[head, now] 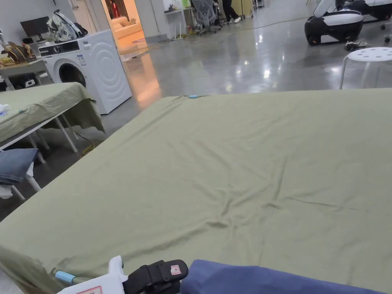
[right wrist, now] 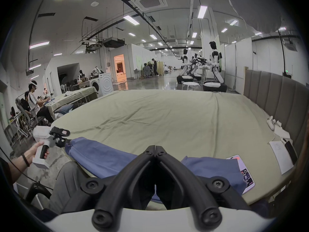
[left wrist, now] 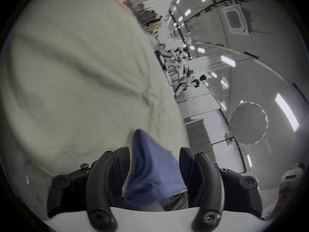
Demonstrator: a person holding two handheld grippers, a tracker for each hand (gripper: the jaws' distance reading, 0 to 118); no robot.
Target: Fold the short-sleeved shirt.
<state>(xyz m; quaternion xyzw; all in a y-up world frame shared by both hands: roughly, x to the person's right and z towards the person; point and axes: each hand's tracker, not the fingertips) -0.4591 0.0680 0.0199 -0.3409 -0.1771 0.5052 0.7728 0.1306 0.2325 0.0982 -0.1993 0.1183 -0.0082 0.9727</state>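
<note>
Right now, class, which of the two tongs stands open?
The left tongs: their jaws stand apart with the blue shirt between them. The right tongs have their tips closed together.

Light was bright and even, coming from the long ceiling panels (right wrist: 131,20) overhead. These glared as white patches on the glossy floor (head: 245,65), and an orange glow spilled from the doorway (right wrist: 119,67). Shadows on the olive sheet (head: 237,160) stayed soft, lying only in its creases. The head view was sharp. Both gripper views bent strongly toward dark round edges, and the left gripper view was smeared with motion blur, while the right gripper view stayed crisp.
</note>
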